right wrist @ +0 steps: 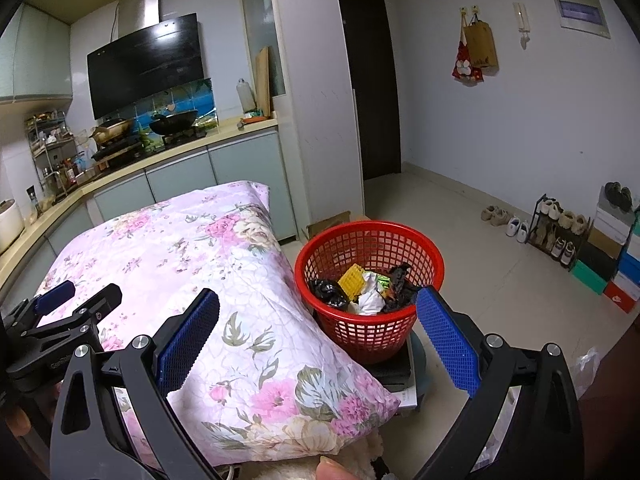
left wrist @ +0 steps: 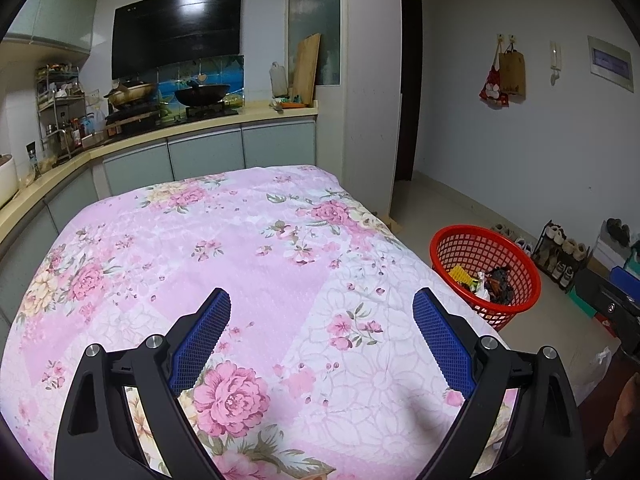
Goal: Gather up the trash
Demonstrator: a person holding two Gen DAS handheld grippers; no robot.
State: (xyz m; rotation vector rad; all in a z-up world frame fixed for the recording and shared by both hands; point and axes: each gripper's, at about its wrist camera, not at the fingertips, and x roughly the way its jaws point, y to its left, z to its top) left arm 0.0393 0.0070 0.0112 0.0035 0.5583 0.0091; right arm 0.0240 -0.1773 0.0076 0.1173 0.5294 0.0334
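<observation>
A red mesh basket (right wrist: 370, 280) stands on the floor right of the table with the pink floral cloth (right wrist: 192, 264). It holds trash: black bags, a yellow piece, white crumpled paper (right wrist: 370, 296) and dark scraps. The basket also shows in the left wrist view (left wrist: 484, 272). My left gripper (left wrist: 322, 312) is open and empty over the cloth. It also shows at the left edge of the right wrist view (right wrist: 78, 294). My right gripper (right wrist: 318, 312) is open and empty, near the cloth's right edge and the basket.
A kitchen counter (left wrist: 208, 124) with a stove and pans runs behind the table. A shoe rack (right wrist: 560, 232) and coloured boxes (right wrist: 616, 276) stand along the right wall. A dark doorway (right wrist: 370, 80) is at the back. The basket rests on a dark stand (right wrist: 394, 368).
</observation>
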